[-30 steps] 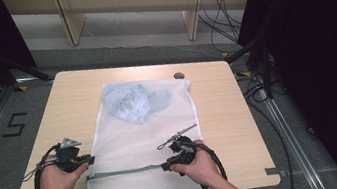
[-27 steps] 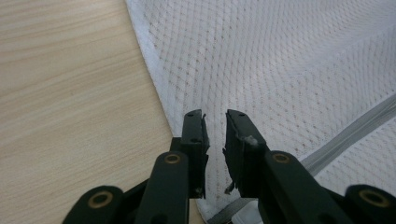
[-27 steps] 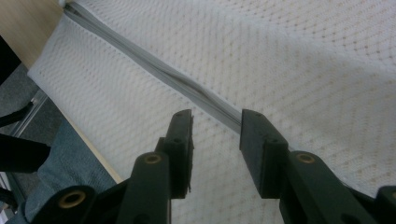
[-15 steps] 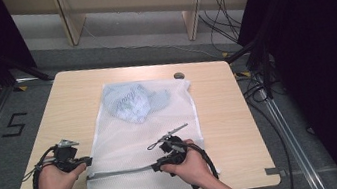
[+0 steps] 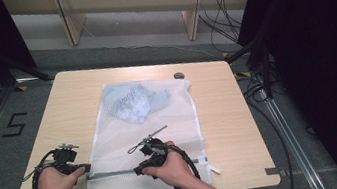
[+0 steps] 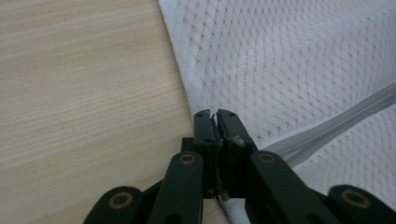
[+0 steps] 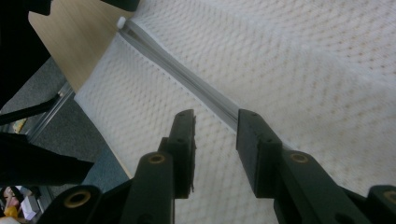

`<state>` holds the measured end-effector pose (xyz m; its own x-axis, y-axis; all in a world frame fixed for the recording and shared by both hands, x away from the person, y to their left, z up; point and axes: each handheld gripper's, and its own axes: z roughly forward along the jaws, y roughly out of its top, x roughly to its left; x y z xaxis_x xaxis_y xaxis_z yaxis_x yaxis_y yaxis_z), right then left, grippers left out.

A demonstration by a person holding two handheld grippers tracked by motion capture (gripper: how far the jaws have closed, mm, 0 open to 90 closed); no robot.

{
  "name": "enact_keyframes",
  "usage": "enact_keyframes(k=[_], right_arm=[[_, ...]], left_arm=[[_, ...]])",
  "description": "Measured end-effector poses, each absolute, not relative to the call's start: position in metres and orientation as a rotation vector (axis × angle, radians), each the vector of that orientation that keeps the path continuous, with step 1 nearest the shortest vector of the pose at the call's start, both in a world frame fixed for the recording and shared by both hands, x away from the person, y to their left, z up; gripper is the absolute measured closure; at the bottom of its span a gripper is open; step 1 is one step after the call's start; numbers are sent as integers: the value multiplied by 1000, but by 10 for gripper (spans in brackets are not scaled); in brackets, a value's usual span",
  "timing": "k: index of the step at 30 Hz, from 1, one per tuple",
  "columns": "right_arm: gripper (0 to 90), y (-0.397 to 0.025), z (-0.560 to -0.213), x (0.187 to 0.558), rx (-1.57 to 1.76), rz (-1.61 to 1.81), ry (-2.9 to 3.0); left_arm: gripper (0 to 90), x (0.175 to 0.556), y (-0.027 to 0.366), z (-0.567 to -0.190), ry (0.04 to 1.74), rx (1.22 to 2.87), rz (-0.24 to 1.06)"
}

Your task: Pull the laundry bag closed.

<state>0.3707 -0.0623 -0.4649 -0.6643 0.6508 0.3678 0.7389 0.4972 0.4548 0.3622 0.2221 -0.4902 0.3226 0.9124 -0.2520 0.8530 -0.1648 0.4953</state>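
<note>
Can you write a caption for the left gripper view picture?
Left gripper pinching the white mesh bag's edge beside its grey zipper.

Even, soft overhead light on the table (image 5: 220, 117), dark surroundings at both sides, barely any shadows, no glare, while up close the black tongs (image 7: 215, 128) blur and the mesh looks soft.

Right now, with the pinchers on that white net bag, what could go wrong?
The left gripper pinches only the mesh bag's very edge, so it might slip off. The right gripper is open over the zipper; its jaws could catch the mesh instead. The bag overhangs the table's near edge and might slide off.
</note>
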Motion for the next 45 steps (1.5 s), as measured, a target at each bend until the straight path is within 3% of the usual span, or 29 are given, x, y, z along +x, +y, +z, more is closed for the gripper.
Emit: enact_keyframes(k=[10, 26, 45], right_arm=[[679, -33, -471, 371, -1175, -942, -2542], [745, 2, -476, 380, -1170, -953, -2511], [723, 47, -484, 395, -1069, -921, -2484]], left_arm=[[879, 365, 224, -495, 1542, 2101, 91], [894, 364, 223, -496, 1601, 2047, 70], [894, 363, 224, -496, 1601, 2046, 73]])
